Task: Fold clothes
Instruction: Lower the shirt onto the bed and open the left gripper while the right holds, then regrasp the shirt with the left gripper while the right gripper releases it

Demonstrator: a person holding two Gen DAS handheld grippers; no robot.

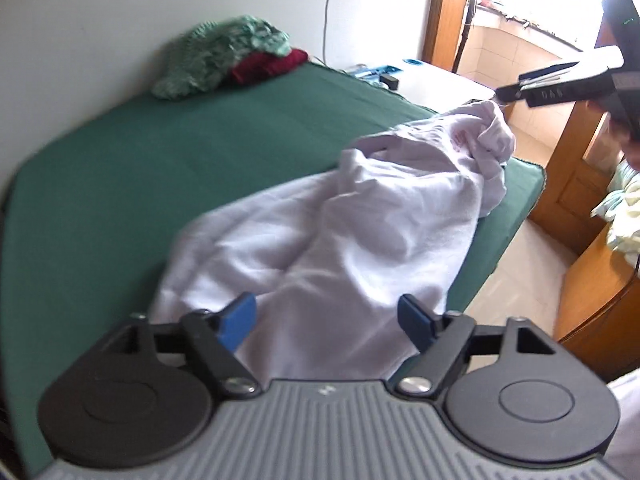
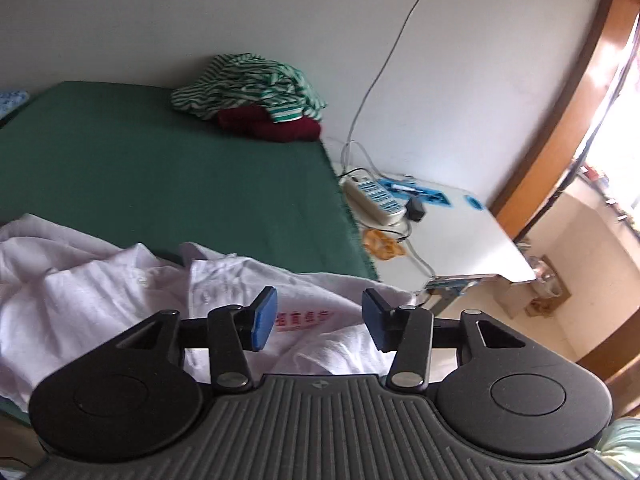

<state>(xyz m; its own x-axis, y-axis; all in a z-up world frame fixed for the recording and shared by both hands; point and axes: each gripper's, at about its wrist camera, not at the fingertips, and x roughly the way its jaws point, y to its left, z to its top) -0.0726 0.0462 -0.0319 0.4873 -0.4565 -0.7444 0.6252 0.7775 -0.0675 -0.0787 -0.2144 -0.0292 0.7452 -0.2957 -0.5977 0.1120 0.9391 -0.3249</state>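
The white shirt [image 1: 340,224] drapes over the green bed's [image 1: 120,168] right edge; bare sheet fills the left. Left gripper [image 1: 326,322] and right gripper [image 2: 320,318] both tilt down, spread, holding nothing.

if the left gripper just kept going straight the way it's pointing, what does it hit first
Most likely the white shirt: it lies crumpled on the green bed cover directly ahead of the left gripper, whose open jaws hold nothing. Depth is unclear, but nothing else shows in that line.
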